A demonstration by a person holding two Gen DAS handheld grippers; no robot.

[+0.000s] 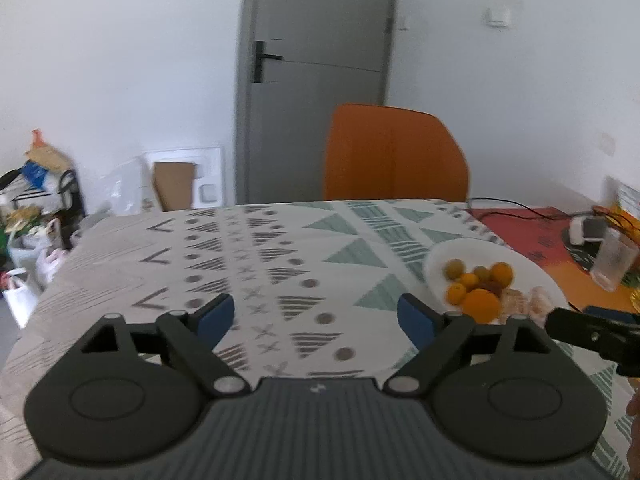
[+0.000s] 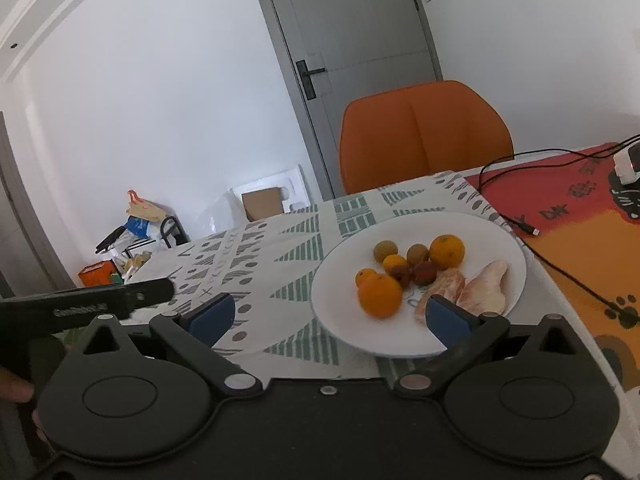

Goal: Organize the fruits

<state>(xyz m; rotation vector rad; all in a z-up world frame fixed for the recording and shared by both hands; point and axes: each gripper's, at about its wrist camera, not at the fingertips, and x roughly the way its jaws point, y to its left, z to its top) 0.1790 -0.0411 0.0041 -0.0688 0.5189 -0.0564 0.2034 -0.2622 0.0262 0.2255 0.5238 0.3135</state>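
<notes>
Looks basically done imo: all the fruits point(image 2: 404, 270) sit on the white plate point(image 2: 504, 240) w/ none loose on the tablecloth point(image 1: 280, 248), and left gripper point(image 1: 316, 316) + right gripper point(image 2: 328, 316) both gape wide, holding nothing.

Left tongs point(image 1: 316, 318): my black linkage arms, silver pivot pins, blue pads on the fingertips point(image 1: 216, 317).
Left body: my ribbed grey housing, two round black discs, small white mark.
Right tongs point(image 2: 330, 318): same black arms, blue pads, black housing.
</notes>
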